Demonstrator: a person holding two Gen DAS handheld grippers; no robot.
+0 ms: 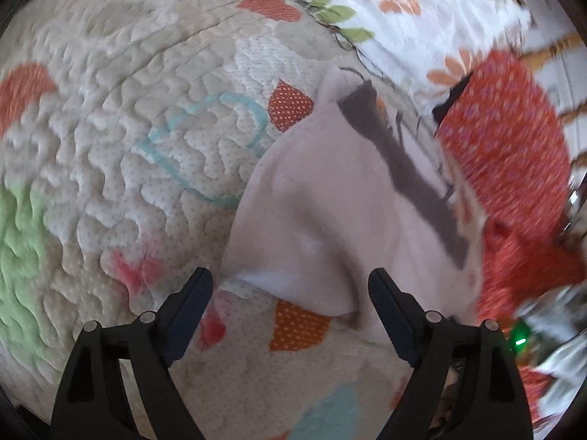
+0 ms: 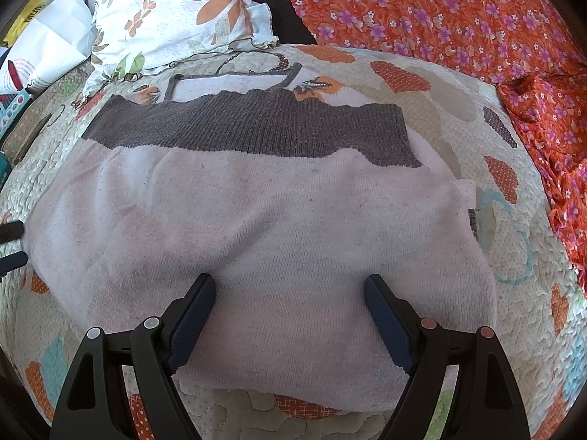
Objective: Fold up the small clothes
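A pale knit top [image 2: 256, 227] with a grey rib band [image 2: 249, 128] lies partly folded on the quilted bed [image 2: 458, 117], its doubled lower part toward the near edge. The right tool [image 2: 290, 293] hovers over that part with jaws wide and nothing held; the left tool [image 1: 290, 289], likewise wide and empty, faces a side edge of the top. A sound next fold would likely pinch both layers at the edge and lay them square to the band. An orange floral cloth [image 2: 458, 11] crowds the bed's far right, a pillow [image 2: 176, 11] and papers [image 2: 47, 44] its far left; neither overlaps the top.
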